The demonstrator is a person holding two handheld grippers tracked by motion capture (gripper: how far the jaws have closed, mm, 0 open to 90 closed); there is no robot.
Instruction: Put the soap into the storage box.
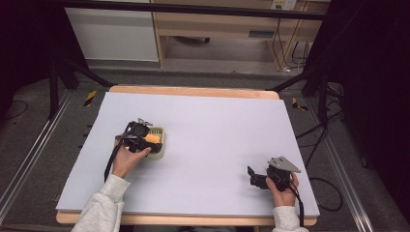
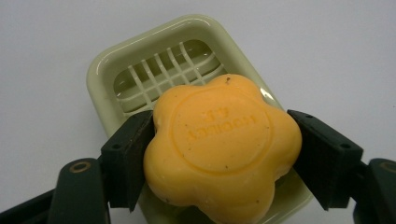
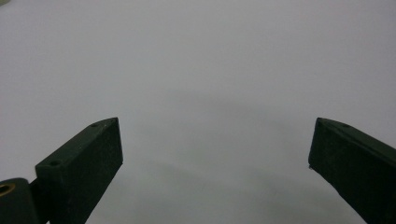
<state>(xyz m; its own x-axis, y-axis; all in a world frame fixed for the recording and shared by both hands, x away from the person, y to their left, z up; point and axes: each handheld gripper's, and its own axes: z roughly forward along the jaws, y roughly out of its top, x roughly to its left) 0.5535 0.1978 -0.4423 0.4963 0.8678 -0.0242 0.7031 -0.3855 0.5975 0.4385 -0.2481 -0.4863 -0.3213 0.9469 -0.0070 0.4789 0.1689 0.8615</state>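
Observation:
An orange flower-shaped soap [image 2: 222, 144] with a round stamped emblem sits between the black pads of my left gripper [image 1: 150, 140], which press on it from both sides. Below it lies a pale green soap dish [image 2: 107, 70] with a slatted grid; the soap hangs over the dish's near half. In the high view the soap dish [image 1: 163, 145] lies at the table's left middle, and a hand holds the gripper from the near side. My right gripper [image 1: 251, 177] rests low at the front right, jaws wide apart with nothing between them [image 3: 215, 154].
A pale grey mat [image 1: 217, 130] covers the wooden table. Dark stand legs and cables lie on the floor at both sides, and a wooden desk stands behind the table.

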